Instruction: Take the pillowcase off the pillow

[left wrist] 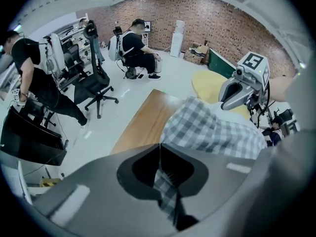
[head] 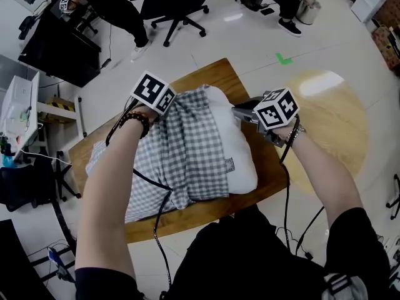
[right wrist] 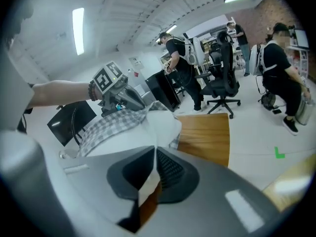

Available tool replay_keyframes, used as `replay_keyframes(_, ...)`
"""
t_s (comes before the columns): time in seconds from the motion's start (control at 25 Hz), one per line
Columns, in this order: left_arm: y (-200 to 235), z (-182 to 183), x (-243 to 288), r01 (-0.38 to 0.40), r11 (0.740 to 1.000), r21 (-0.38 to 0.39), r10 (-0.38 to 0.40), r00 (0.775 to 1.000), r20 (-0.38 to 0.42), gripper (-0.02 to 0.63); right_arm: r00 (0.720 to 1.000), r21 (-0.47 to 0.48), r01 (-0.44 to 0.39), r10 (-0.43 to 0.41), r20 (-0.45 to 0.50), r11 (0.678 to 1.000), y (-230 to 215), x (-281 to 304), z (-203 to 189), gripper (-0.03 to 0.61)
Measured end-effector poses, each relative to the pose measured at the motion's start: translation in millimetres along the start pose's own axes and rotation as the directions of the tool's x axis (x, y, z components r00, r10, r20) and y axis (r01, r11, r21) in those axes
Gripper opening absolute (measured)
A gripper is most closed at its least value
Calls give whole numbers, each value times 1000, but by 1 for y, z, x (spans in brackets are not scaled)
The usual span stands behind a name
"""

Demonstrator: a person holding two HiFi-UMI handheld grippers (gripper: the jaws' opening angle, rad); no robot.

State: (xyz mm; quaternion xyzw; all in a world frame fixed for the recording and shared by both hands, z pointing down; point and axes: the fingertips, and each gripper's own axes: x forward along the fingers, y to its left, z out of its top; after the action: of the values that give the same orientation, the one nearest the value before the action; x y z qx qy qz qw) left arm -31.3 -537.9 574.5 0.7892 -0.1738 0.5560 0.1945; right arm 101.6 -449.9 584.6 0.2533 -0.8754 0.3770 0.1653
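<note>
- Left hand-held gripper [left wrist: 159, 149]: its jaws are pinched tight on a fold of the grey-and-white checked pillowcase [left wrist: 212, 130], and a strip of the cloth runs down between them.
- Right hand-held gripper [right wrist: 154, 153]: its jaws are closed on a white edge of the pillow [right wrist: 123, 127], with a sliver of that fabric caught between them.
- In the head view each gripper's marker cube [head: 153, 92] covers the jaw tips, so the grips only show in the gripper views.
- The pillowcase covers most of the pillow; its far end and right side are bare white (the rest is out of sight under the checks).
- The person's left forearm [head: 115, 186] lies across the pillowcase's left part and hides it.
- Both things rest on a wooden worktop [head: 212, 74], whose near edge is cut off by the person's dark clothing.
- Around it is a pale, glossy floor [head: 337, 36] with a small green mark [head: 283, 59].
- A black office chair [head: 175, 5] and several people are further back, and a brick wall [left wrist: 222, 23] closes the room.
</note>
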Motion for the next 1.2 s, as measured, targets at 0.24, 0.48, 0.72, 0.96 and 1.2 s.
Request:
replay_keyframes(0.24,-5,-27,-12,-48,998,-39,48,999,-5,11,998,-24,50,-49,29,998,11,-27,-16,12)
replay_keyframes(0.48,-9,-58,-23,-78,994,-70,78,997,-3,11,993,-31,111,-109,50,993,20,-43,-32,12)
replay_keyframes(0.72,-7,-74,-27,-92,991,-102,92,996,4,11,987,-11,156,-156,46,988,9,-52,-40,12)
replay_keyframes(0.96,-12,-70,-22,-81,995,-67,82,996,25,12,989,-32,150,-150,2,988,6,-38,-36,14)
replay_keyframes(1.2,-20,-65,-18,-72,996,-53,77,993,84,44,989,-80,144,-147,-30,986,4,-25,-44,32)
